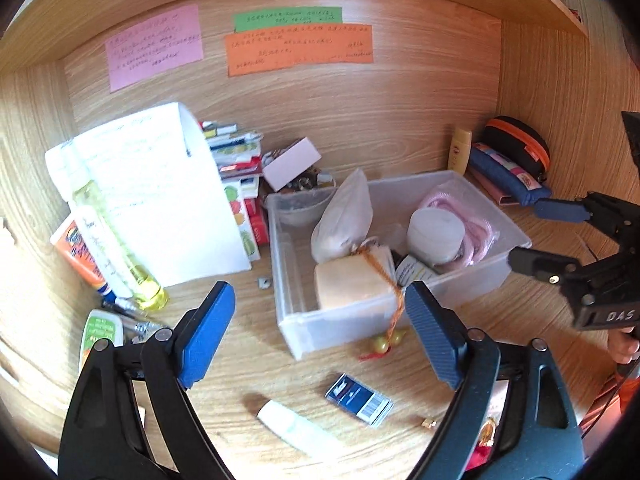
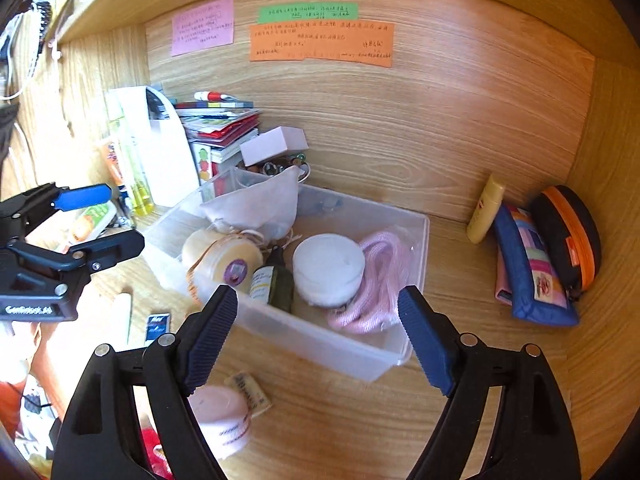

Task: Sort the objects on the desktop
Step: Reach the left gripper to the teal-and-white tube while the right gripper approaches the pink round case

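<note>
A clear plastic bin (image 1: 288, 320) stands mid-desk holding a white pouch (image 1: 344, 216), a cream block tied with orange string (image 1: 352, 286), a white round jar (image 2: 328, 268), a dark bottle (image 2: 276, 280) and a pink cord (image 2: 380, 280). My left gripper (image 1: 320, 292) hangs open over the bin's near left corner, nothing between its fingers. My right gripper (image 2: 318, 296) is open and empty above the bin's (image 2: 320, 344) near wall. Each gripper shows in the other's view, the right gripper (image 1: 532, 236) and the left gripper (image 2: 116, 220). Loose in front lie a blue box (image 1: 358, 398), a white tube (image 1: 292, 424) and a pink jar (image 2: 222, 420).
A white file holder (image 1: 160, 192), leaning bottles (image 1: 116, 240) and stacked books (image 1: 236, 152) crowd the back left. A yellow bottle (image 2: 486, 208), a blue pouch (image 2: 532, 272) and a black-orange case (image 2: 572, 236) sit in the right corner. Wooden walls enclose the desk on three sides.
</note>
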`<move>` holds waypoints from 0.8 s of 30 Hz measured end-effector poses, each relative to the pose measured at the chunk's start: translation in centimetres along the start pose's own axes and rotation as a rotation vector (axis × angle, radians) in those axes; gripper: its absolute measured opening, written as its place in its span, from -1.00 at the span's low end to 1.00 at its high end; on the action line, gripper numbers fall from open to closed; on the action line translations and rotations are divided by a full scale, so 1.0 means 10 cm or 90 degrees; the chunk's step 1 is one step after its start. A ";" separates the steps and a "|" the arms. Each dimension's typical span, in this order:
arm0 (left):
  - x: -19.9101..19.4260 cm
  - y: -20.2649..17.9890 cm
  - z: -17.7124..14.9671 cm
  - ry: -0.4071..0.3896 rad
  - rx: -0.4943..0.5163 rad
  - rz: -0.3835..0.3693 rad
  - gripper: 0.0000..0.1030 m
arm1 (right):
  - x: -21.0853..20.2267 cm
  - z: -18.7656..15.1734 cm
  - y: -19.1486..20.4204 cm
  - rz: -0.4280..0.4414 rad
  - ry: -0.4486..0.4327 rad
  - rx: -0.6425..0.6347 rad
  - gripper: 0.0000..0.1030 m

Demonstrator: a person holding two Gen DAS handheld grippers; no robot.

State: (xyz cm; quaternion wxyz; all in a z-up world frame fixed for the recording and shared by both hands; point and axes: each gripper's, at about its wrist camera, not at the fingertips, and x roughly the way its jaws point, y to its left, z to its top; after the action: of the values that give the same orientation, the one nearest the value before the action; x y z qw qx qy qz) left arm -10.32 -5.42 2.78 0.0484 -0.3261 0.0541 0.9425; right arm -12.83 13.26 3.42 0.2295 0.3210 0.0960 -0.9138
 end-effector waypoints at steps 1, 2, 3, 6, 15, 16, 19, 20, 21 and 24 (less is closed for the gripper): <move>0.00 0.03 -0.04 0.006 -0.003 0.003 0.70 | -0.03 -0.02 0.02 0.004 0.000 -0.001 0.57; -0.01 0.05 -0.07 0.013 -0.005 0.006 0.70 | -0.05 -0.05 0.03 0.006 -0.001 -0.002 0.57; -0.01 0.07 -0.11 0.021 -0.008 0.006 0.70 | -0.07 -0.07 0.05 0.007 -0.001 -0.004 0.57; -0.03 0.13 -0.23 0.037 -0.012 0.005 0.70 | -0.10 -0.14 0.11 0.014 0.004 -0.011 0.57; -0.01 0.28 -0.62 0.103 -0.016 0.011 0.70 | -0.10 -0.37 0.27 0.040 0.042 -0.027 0.57; 0.00 0.30 -0.66 0.112 -0.017 0.011 0.70 | -0.08 -0.40 0.29 0.043 0.049 -0.028 0.57; 0.04 0.32 -0.78 0.134 -0.018 0.006 0.70 | -0.04 -0.47 0.35 0.054 0.071 -0.036 0.57; 0.05 0.33 -0.81 0.140 -0.017 0.004 0.70 | -0.04 -0.50 0.37 0.054 0.074 -0.040 0.57; 0.05 0.33 -0.84 0.144 -0.017 0.002 0.70 | -0.03 -0.52 0.39 0.054 0.078 -0.043 0.57; 0.08 0.32 -0.91 0.159 -0.015 -0.019 0.70 | 0.00 -0.58 0.45 0.064 0.091 -0.051 0.57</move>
State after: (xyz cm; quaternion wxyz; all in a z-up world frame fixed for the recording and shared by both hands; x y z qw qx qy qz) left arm -5.81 -9.78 -4.64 0.0518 -0.4423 0.0435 0.8943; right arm -7.51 11.13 -1.16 0.2802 0.3803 0.1324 -0.8714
